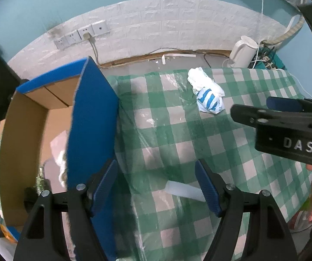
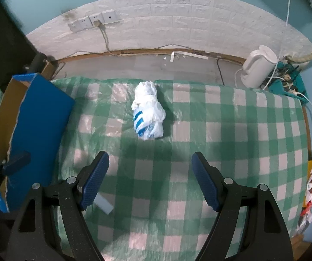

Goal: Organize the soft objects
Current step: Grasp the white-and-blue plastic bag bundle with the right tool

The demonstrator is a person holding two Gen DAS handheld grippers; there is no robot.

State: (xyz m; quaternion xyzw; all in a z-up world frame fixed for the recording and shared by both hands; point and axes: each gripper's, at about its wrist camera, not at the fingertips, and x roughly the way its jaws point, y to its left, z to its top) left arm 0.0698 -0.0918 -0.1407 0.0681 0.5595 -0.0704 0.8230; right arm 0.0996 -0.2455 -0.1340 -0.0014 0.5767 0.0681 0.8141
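I am holding my left gripper [image 1: 156, 184] with its jaws spread wide and nothing between them, hovering over the checked cloth [image 1: 177, 139]. A small white strip [image 1: 185, 190] is lying on the cloth in the gap between these jaws, nearer the right finger. The bag [image 1: 208, 95], a crumpled white bundle with blue stripes, is lying well ahead of my left jaws and off to their right. Just left of the left jaws a box [image 1: 25, 119] is standing with its blue flap [image 1: 90, 117] raised; this view is looking down into it and showing pale crumpled things [image 1: 58, 152] inside, though I cannot tell what they are. My right gripper [image 1: 286, 117] is reaching in from the right edge of this view, side on, so its jaw gap is not showing here.

My right wrist view is settling that: the right gripper [image 2: 149, 178] is also gaping wide and gripping nothing. From here the bag [image 2: 148, 114] is sitting straight ahead of the jaws, centred between their lines, apart from both tips. The strip [image 2: 103, 204] is peeking out beside the left finger. The box [image 2: 3, 113] is showing only its blue flap [image 2: 40, 126] and outer wall here, its inside hidden. A white kettle [image 2: 258, 69] is standing far ahead to the right, beyond the cloth [image 2: 232, 148].
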